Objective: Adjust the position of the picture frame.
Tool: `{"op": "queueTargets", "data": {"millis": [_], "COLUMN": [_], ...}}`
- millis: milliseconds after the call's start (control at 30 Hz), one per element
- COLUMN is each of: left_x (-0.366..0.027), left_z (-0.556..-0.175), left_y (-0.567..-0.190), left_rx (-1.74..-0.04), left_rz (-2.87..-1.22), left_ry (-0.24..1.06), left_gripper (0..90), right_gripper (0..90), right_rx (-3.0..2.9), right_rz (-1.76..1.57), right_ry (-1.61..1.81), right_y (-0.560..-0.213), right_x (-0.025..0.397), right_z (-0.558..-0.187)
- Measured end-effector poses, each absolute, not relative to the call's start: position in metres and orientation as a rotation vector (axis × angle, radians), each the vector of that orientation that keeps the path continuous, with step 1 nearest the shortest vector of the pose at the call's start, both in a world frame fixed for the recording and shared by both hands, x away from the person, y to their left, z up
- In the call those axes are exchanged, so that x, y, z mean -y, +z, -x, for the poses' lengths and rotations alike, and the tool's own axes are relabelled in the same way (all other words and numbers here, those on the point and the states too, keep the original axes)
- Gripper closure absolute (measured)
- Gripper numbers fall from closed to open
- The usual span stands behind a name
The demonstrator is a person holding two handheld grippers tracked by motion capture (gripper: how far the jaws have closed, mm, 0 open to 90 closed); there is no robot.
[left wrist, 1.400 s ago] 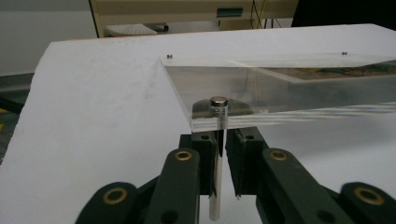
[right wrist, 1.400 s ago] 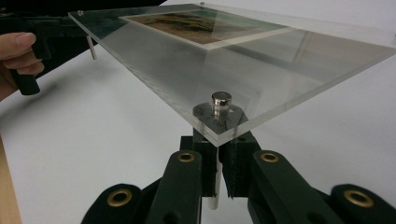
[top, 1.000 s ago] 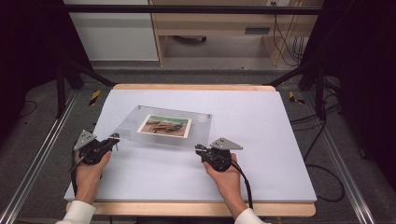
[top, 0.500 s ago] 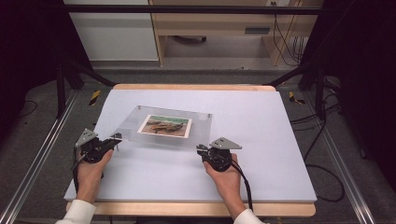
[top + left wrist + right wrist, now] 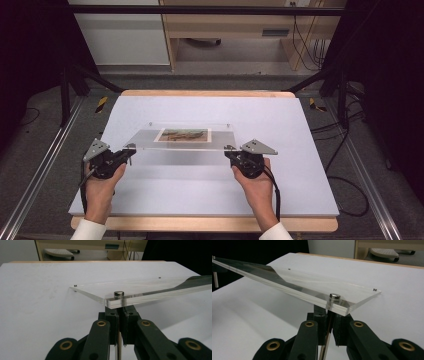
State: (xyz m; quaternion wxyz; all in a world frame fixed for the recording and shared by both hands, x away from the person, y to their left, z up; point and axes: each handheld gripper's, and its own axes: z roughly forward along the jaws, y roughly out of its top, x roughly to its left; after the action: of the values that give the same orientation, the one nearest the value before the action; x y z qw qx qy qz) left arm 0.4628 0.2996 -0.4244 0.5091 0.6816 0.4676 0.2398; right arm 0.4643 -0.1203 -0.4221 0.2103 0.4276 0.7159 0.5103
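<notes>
Claws at both near corners, your left claw (image 5: 129, 149) and right claw (image 5: 231, 151) each clamp a corner post of the clear acrylic photo frame (image 5: 182, 137), holding it level above the white tabletop (image 5: 200, 195).

- High view looked forward and down from above the person's side of the surface (image 5: 300, 130).
- Each hand-held gripper view sat close, low, beneath the acrylic frame (image 5: 140, 291); all views shared it.

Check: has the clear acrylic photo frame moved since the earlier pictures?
Yes. The acrylic frame has risen off the white table; its near edge sits nearer the person, both grippers clamped beneath.
</notes>
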Motion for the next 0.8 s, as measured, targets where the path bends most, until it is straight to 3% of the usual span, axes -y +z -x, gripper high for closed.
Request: {"op": "queueTargets", "data": {"millis": [800], "left_x": [-0.235], "left_z": [-0.465], "left_y": [-0.395], "left_rx": [-1.021], "left_rz": [-1.599], "left_ry": [0.596], "left_gripper": [83.9], "right_gripper": [82.2], "right_rx": [-1.889], "right_rz": [-1.221], "right_ry": [1.419], "right_y": [-0.402], "right_x": [0.185], "right_z": [-0.462]}}
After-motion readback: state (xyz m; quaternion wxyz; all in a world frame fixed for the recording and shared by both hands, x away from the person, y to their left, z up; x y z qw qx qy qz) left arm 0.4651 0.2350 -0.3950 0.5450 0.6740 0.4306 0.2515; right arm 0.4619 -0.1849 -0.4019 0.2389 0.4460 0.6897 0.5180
